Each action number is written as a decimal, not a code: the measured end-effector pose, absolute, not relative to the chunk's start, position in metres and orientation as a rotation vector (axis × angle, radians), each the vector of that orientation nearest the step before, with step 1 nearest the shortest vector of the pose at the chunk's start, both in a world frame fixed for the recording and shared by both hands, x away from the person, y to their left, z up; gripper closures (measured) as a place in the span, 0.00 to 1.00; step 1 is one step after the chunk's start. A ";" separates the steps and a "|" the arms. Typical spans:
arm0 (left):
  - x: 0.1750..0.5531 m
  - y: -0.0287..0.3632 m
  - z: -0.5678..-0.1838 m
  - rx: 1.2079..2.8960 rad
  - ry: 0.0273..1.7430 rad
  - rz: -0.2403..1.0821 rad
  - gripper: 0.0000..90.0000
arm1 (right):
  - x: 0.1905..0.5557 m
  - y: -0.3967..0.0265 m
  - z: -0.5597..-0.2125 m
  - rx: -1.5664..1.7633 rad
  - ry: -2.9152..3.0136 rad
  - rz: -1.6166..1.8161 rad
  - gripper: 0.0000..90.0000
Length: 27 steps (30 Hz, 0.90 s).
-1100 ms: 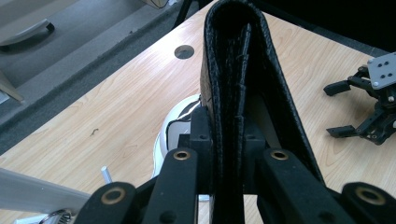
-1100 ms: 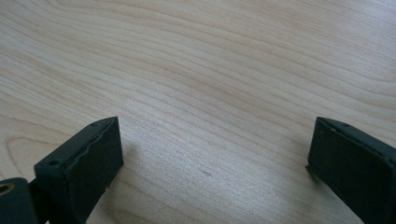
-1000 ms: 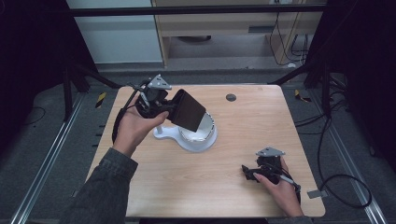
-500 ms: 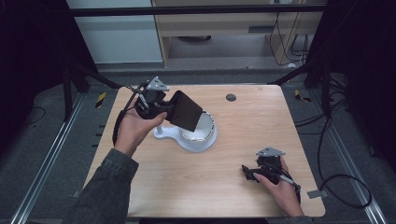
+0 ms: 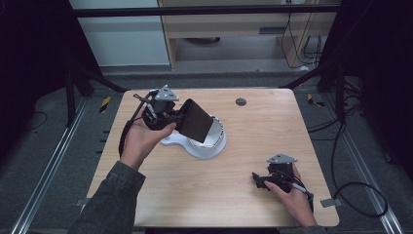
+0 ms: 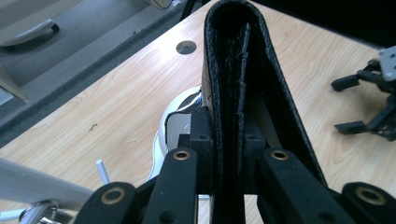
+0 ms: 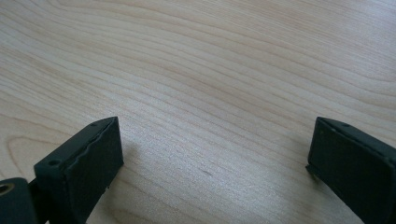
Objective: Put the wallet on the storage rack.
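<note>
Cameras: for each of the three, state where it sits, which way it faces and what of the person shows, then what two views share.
High view: fixed above the person's side, looking forward and down on the wooden table; both forearms enter from below, with the left gripper and right gripper.
Left gripper view: rides the left gripper, looking along its jaws clamped on a black wallet.
Right gripper view: rides the right gripper, looking down at bare tabletop between open jaws.
Shared: high and left gripper views both show the wallet, the white scale and the right gripper.
</note>
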<state>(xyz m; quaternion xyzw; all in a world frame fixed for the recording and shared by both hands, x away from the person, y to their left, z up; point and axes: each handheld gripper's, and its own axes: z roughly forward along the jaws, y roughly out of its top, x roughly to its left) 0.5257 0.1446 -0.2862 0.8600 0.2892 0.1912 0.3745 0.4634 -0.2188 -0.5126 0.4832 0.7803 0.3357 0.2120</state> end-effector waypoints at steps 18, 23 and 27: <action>0.548 0.119 -0.320 2.253 0.770 0.434 0.90 | 0.463 -0.218 -0.513 1.345 2.167 0.932 0.04; 0.554 0.115 -0.325 2.254 0.784 0.417 0.90 | 0.463 -0.218 -0.513 1.345 2.167 0.932 0.04; 0.558 0.114 -0.326 2.249 0.796 0.404 0.89 | 0.463 -0.218 -0.513 1.345 2.167 0.932 0.04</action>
